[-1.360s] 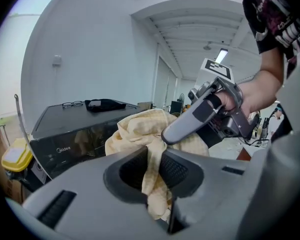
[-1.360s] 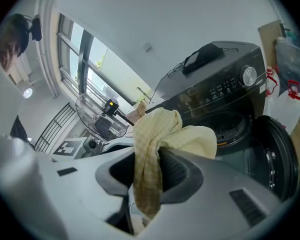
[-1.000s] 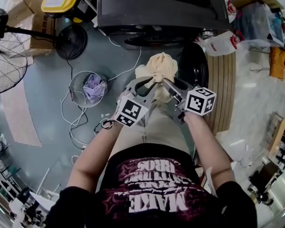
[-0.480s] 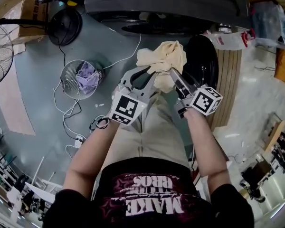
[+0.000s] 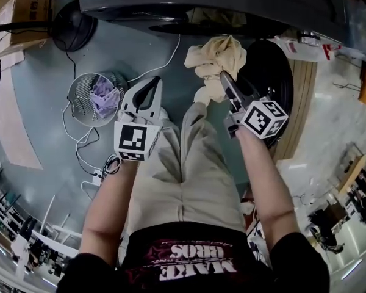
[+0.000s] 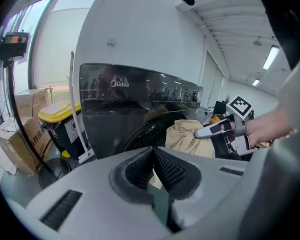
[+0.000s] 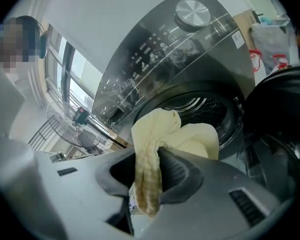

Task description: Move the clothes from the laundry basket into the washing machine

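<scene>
The right gripper's (image 7: pixel 149 184) jaws pinch a cream cloth (image 7: pixel 157 129). One fold hangs down between the pads. The rest bunches past the tips toward 12 o'clock, in front of the open drum (image 7: pixel 202 104) of the washer (image 5: pixel 201 5).

The left gripper's (image 6: pixel 152 161) jaws have just been closing and are pressed together with nothing between them. In the head view this gripper sits at 9 o'clock of the right one, apart from the cloth, with its tips pointing to 12 o'clock.

The washer's round black door (image 5: pixel 269 81) stands swung open at 3 o'clock of the cloth, just behind the right gripper.

On the grey floor (image 5: pixel 36 121), at 9 o'clock of the left gripper's tips, stands a wire basket (image 5: pixel 78 112) holding a purple garment (image 5: pixel 104 95). A white cable (image 5: pixel 165 63) runs across the floor between the basket and the washer.

In the left gripper view a bin (image 6: pixel 65 126) with a yellow lid stands at 9 o'clock of the washer, with cardboard boxes (image 6: pixel 20 139) beside it.
</scene>
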The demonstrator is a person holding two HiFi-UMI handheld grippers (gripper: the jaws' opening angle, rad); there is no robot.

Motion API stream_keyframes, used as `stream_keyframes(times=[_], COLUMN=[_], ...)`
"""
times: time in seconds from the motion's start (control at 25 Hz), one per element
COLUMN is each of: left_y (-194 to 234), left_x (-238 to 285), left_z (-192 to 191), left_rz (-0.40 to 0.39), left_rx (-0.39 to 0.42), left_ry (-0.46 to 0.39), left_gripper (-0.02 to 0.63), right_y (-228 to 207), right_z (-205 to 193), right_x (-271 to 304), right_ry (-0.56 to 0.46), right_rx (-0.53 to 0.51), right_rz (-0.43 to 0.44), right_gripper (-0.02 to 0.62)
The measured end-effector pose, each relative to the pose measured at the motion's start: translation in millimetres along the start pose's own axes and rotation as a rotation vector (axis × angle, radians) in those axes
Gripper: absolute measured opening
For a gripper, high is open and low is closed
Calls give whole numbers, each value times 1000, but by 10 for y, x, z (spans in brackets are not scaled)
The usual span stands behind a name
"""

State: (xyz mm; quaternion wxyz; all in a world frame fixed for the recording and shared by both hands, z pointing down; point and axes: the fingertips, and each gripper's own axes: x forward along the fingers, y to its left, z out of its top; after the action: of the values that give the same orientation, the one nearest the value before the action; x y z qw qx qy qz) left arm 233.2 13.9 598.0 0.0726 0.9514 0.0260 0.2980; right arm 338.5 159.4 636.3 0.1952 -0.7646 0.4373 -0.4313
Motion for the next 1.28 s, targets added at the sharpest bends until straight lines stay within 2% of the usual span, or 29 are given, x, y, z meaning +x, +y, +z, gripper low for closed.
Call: stream_keyframes(times=[0.12, 0.44, 0.76, 0.88, 0.96, 1.0, 1.08, 1.12, 1.28], left_y=[20, -164, -197, -222, -262, -281, -310, -326, -385], left_x=[34, 77, 126, 132, 138, 140, 137, 131, 132], left_z=[-133, -310, -394, -415, -444, -460, -482, -484, -449], left_rz=[7, -42, -52, -49, -57, -62, -70, -74, -85], left_rx=[-23, -35, -46, -48, -49, -49, -53, -55, -56], left_ry=[16, 48, 87, 92, 100, 104, 110, 112, 111], left_gripper=[6, 6, 6, 6, 6, 6, 6, 6, 6], right_y=[-127, -355, -571, -648, -707, -754, -876, -922, -954], right_z=[61, 345, 625, 784, 896, 918, 899, 885, 894], right_x=[160, 594, 969, 1095, 1211, 1291, 1452, 1501, 1491], right_ry=[-20, -79, -60, -101, -134, -131, -86, -66, -52], right_rx=[-22, -80, -136, -146, -192, -220, -222, -200, -210], right_rz=[-8, -2, -25, -32, -47, -64, -98, -108, -117], right_gripper=[109, 109, 110, 110, 119, 150, 337, 392, 400])
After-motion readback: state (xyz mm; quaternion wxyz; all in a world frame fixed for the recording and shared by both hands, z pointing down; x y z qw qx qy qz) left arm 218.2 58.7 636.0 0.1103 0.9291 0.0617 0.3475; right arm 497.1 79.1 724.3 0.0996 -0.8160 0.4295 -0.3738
